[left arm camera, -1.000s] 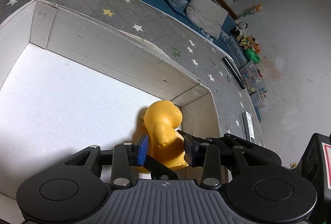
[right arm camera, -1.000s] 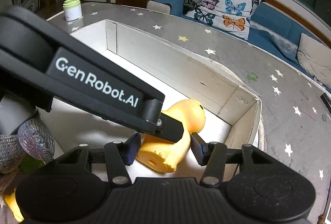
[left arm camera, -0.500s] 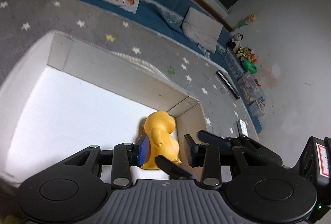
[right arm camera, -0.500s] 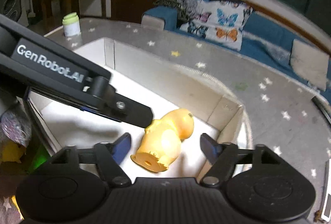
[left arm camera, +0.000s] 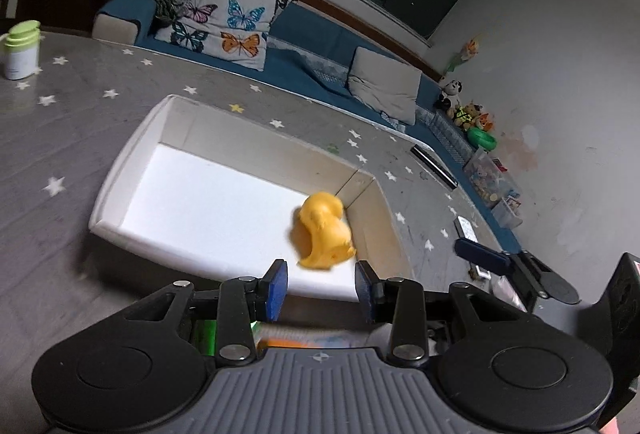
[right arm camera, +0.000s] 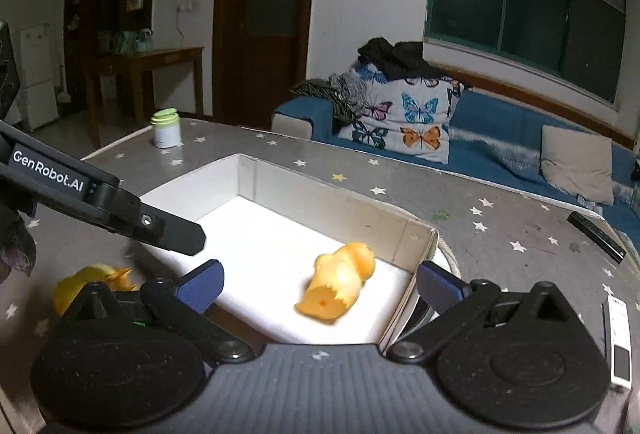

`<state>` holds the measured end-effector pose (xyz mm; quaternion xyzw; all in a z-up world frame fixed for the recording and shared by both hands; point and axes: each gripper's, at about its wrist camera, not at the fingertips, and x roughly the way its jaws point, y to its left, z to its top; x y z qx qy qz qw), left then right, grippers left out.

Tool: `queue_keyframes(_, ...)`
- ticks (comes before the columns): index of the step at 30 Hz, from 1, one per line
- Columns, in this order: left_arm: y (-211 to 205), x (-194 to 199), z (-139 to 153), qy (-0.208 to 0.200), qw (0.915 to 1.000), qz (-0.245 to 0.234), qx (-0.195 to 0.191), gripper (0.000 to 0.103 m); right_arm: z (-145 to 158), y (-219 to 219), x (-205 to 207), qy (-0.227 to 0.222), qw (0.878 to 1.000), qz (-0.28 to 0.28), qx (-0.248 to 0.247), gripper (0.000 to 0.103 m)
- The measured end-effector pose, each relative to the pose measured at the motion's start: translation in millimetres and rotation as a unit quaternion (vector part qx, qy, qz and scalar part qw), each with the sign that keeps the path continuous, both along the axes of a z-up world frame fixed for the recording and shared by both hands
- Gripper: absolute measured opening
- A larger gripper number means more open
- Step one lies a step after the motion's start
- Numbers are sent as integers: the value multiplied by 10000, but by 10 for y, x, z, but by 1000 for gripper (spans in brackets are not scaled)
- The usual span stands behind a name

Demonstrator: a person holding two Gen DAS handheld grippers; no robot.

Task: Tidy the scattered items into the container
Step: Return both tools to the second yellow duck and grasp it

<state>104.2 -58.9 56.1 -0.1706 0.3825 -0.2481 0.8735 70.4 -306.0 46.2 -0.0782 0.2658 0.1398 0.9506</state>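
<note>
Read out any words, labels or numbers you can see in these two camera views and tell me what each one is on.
"GenRobot.AI": white lettering on the black arm of the left hand-held gripper, seen in the right wrist view.
Red-edged sticker on the black part at the right edge of the left wrist view: cut off, unreadable.
White jar: label too blurred to read.

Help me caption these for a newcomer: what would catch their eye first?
First, the orange toy lying on its side on the bright white floor of the cardboard box, near its right corner, with both open claws, left claw and right claw, empty and held back from it. Next, a yellow toy sits outside the box on the star-patterned table, low at the left of the right wrist view.
</note>
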Motion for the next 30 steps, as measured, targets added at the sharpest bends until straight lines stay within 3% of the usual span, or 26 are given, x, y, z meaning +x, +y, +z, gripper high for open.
queue_keyframes(6, 120, -306, -101, -5, 9999, 50, 156, 39, 0, 104, -474, -149, 9997, 195, 34, 103)
queue_keyframes(11, 134, -447, -246, 123, 9995, -18, 300, 39, -143, 247, -713, 153, 9983, 540, 141, 103)
queue_keyframes(16, 137, -438, -407, 321, 9988, 27, 376, 39, -339, 385, -687, 495, 9969, 576, 183, 102)
queue_keyframes(25, 173, -432, -560, 447, 9982, 57, 387, 39, -688, 626, -612, 1083, 9920, 600, 241, 90)
queue_keyframes(30, 170, -430, -617, 496, 9980, -18, 394, 39, -756, 693, -570, 1164, 9915, 504, 271, 84)
